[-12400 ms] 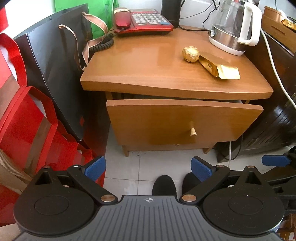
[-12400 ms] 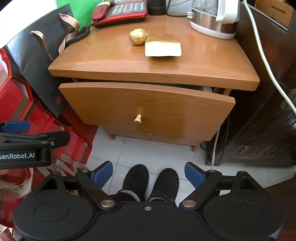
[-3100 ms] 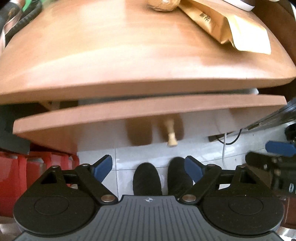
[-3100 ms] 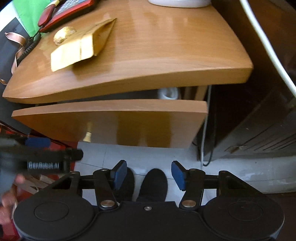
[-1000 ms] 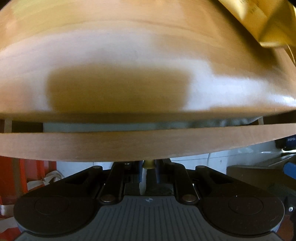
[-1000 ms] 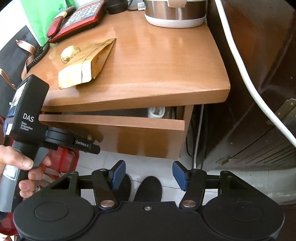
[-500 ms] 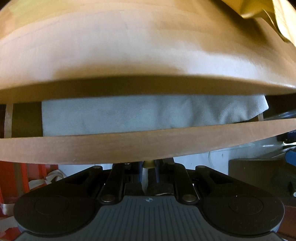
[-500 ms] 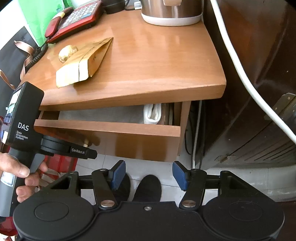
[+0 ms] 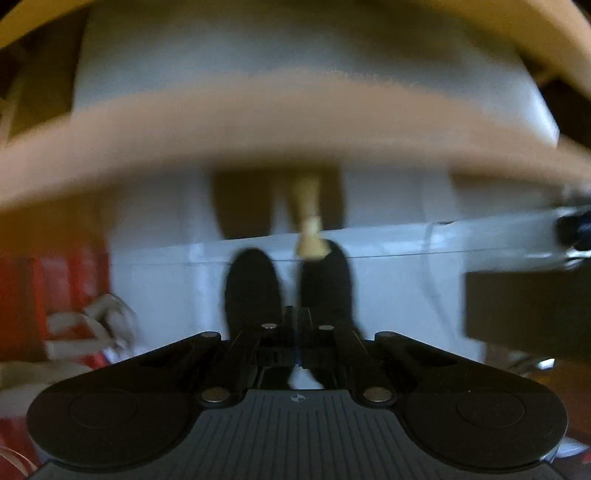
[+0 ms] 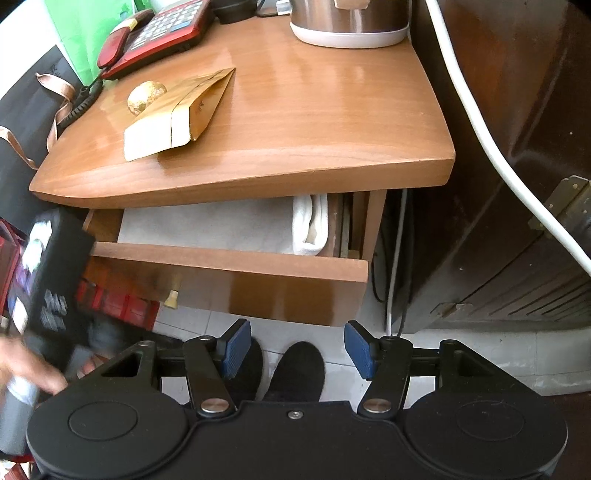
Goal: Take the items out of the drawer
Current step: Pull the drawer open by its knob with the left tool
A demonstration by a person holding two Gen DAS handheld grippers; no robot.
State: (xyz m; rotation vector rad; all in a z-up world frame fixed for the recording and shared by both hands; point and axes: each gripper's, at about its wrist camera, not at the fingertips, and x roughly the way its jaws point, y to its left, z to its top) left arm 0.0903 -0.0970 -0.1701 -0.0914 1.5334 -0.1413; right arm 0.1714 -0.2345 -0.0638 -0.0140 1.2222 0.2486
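Drawer [image 10: 229,260] pulled partway out, ahead of both tongs. Left gripper [image 9: 297,332] pinched together on nothing, knob [image 9: 309,236] just beyond. Right gripper [image 10: 295,349] jaws apart, empty. One white cloth [image 10: 309,225] inside.

Home room, likely bedroom or living corner. Wooden nightstand [image 10: 295,122] is the anchor: red landline phone [image 10: 155,29] and electric kettle [image 10: 347,22] at its back edge, gift bags [image 10: 22,122] left of it, tiled floor [image 10: 461,354] below.

A red telephone [image 10: 155,31], gold foil ball [image 10: 144,95], gold pouch [image 10: 177,114] and kettle base [image 10: 349,22] crowd the surface [image 10: 314,122] beyond the tongs.
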